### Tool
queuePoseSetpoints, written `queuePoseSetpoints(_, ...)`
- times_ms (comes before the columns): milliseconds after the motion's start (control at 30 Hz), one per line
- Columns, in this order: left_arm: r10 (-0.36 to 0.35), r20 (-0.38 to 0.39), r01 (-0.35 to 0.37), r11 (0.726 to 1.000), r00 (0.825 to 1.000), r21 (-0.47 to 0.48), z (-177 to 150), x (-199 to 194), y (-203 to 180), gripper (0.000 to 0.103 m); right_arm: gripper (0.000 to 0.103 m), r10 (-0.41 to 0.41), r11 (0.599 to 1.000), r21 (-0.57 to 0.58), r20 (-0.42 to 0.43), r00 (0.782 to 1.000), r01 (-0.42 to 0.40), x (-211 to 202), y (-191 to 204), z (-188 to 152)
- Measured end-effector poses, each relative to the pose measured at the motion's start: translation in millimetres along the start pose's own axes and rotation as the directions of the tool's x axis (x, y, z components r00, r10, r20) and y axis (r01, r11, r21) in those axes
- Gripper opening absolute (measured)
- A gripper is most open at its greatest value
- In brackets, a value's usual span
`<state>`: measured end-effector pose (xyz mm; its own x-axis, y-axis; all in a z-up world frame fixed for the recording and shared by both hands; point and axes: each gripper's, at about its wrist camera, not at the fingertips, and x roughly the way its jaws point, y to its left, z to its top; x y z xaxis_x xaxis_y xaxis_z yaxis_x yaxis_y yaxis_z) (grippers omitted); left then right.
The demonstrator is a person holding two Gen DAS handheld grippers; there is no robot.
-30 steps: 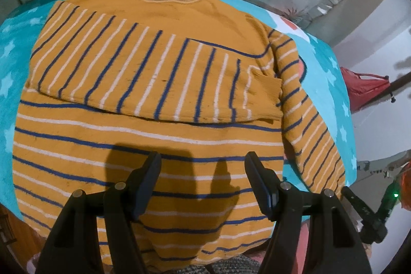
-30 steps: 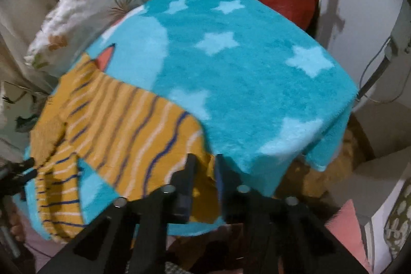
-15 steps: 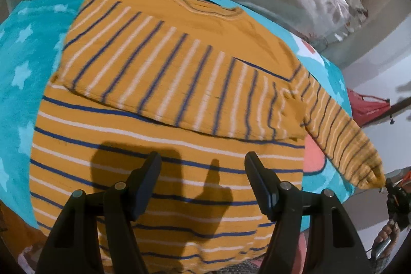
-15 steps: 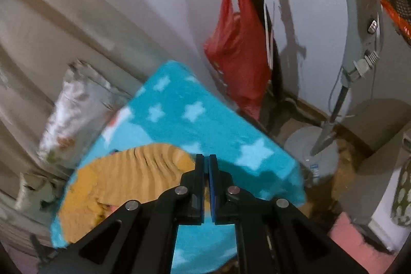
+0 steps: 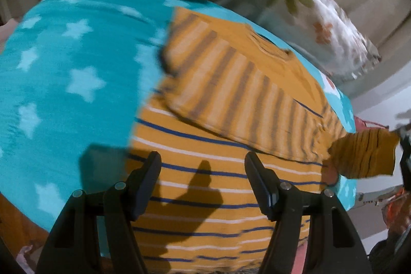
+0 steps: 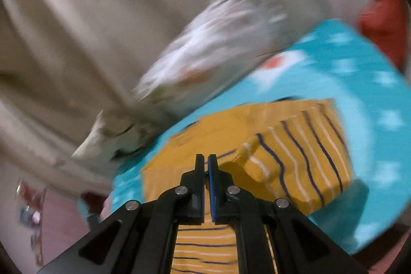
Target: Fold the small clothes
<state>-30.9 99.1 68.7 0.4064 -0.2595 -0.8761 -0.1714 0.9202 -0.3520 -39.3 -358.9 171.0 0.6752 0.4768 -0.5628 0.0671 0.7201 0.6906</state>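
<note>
Crowding sweater: floral pillow, starry blanket.

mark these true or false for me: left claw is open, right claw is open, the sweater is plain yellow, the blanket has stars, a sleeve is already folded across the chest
1. The left claw is open: true; it holds nothing.
2. The right claw is open: false; it is shut on the sweater's right sleeve.
3. The sweater is plain yellow: false; it has blue and white stripes.
4. The blanket has stars: true.
5. A sleeve is folded across the chest: true, the left sleeve.
</note>
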Motion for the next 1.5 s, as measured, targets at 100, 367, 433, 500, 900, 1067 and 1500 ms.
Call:
queuePoseSetpoints(100,0.021,0.018,-0.021,0.999,1.0,-0.04,5,-10,39,0.066,0.004,0.067,0.994,-0.078,-0.085,0.994,-0.074,58,66,-9)
queuePoseSetpoints(367,0.106,0.041,-0.101,0.988,0.993,-0.119,4,-33,124,0.066,0.004,0.014,0.961,-0.257,-0.311,0.95,-0.098,242,184,-66)
queuePoseSetpoints(433,0.121,0.041,-0.114,0.985,0.992,-0.131,1,-37,135,0.066,0.004,-0.017,0.964,-0.253,-0.356,0.934,-0.079,284,185,-77)
queuePoseSetpoints(500,0.132,0.037,-0.125,0.982,0.991,-0.144,-2,-41,147,0.066,0.004,-0.057,0.965,-0.256,-0.386,0.921,-0.047,318,179,-88)
queuePoseSetpoints(900,0.142,-0.007,-0.141,0.98,0.99,-0.139,-2,-32,161,0.066,0.002,-0.05,0.982,-0.182,-0.496,0.867,-0.047,400,178,-116)
queuePoseSetpoints(1067,0.126,-0.007,-0.126,0.986,0.992,-0.11,5,-29,152,0.066,0.004,0.002,0.972,-0.204,-0.482,0.876,-0.114,380,193,-112)
queuePoseSetpoints(1500,0.087,-0.013,-0.088,0.993,0.996,-0.076,18,-20,143,0.066,0.005,-0.208,0.954,-0.293,-0.471,0.857,0.071,355,151,-131)
